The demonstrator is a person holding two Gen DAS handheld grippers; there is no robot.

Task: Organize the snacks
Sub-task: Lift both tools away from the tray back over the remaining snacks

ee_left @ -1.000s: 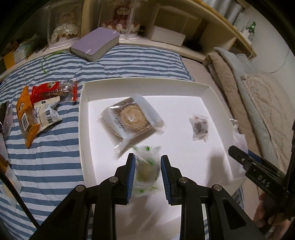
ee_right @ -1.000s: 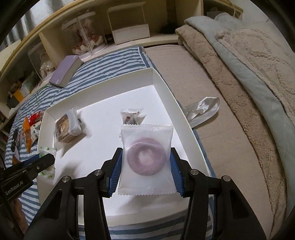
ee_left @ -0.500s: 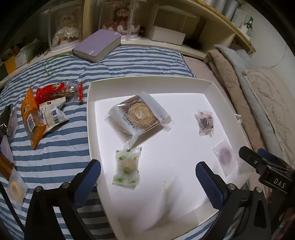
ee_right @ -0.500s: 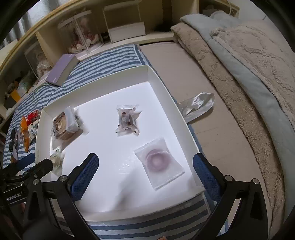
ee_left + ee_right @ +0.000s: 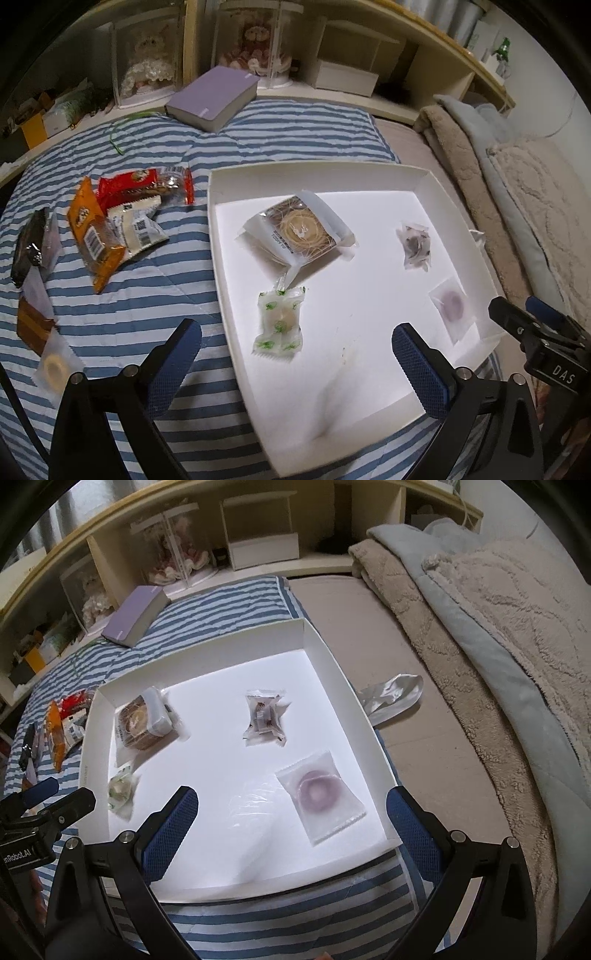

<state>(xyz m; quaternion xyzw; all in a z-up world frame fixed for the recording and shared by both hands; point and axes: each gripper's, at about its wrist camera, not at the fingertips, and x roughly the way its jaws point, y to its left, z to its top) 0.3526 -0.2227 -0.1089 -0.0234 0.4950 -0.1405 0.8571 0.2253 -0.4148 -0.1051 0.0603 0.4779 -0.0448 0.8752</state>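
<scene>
Bedroom setting: a blue-and-white striped quilt (image 5: 155, 295) covers the bed, with shelving behind and fleecy blankets (image 5: 498, 635) at 3 o'clock.

Left to right in the left wrist view: a loose pile of snacks sits on the quilt at 9 o'clock, well apart from the tray. It includes an orange packet (image 5: 94, 243), a red packet (image 5: 129, 184), a dark wrapper (image 5: 31, 243) and a clear sachet holding a pale ring (image 5: 53, 365). These are not yet sorted.

The white cardboard tray (image 5: 218, 236), shallow and square, holds four items: a boxed round pastry in film (image 5: 299, 232) at 12 o'clock, a green-printed crinkled sweet wrapper (image 5: 279, 321) at 7 o'clock, a small twisted clear wrapper with a dark sweet (image 5: 415, 247) at 2 o'clock, and a flat frosted pouch with a purple ring (image 5: 319, 794) at 4 o'clock.

Left gripper (image 5: 295, 354): jaws fully apart, empty, above the green-printed wrapper. Right gripper (image 5: 288, 819): jaws fully apart, empty, above the pouch.

Judgement: roughly one third done; the quilt pile remains.
</scene>
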